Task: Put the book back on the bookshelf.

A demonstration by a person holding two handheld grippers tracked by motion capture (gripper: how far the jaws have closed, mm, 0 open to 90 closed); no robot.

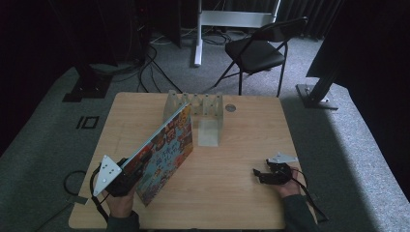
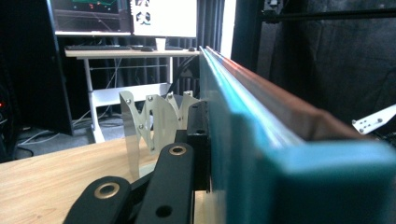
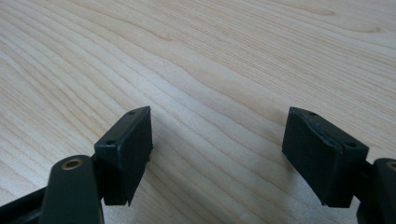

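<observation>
Left gripper [image 1: 126, 170] has its fingers [image 2: 198, 140] pinching the book [image 1: 167, 152] at its lower left edge. The book is lifted and tilted: near corner low over the table [image 1: 232, 193] at the front left, far corner up by the rack [image 1: 196, 104]. In the left gripper view the book runs edge-on away from the camera, teal cover on the near side, top edge aimed past the rack's upright dividers.

Right gripper [image 1: 263, 175] rests on the table at the front right, well apart from the book. Its fingers [image 3: 126, 149] are spread, with bare wood between them. It takes no part in the work right now.

Progress, as I read it:
- Done: book picked up, grip looks firm, book raised to a steep slant and roughly lined up with the rack
- Left: carry it forward, stand it upright, drop it into 1 slot of the rack, release
- Rack looks empty, no book in any slot; its clear base plate [image 1: 209, 133] sits bare just right of the book's far end

Can't tell whether the book's far corner touches the rack or just overlaps it in the high view. Call it about midway: pickup finished, placing not yet started
</observation>
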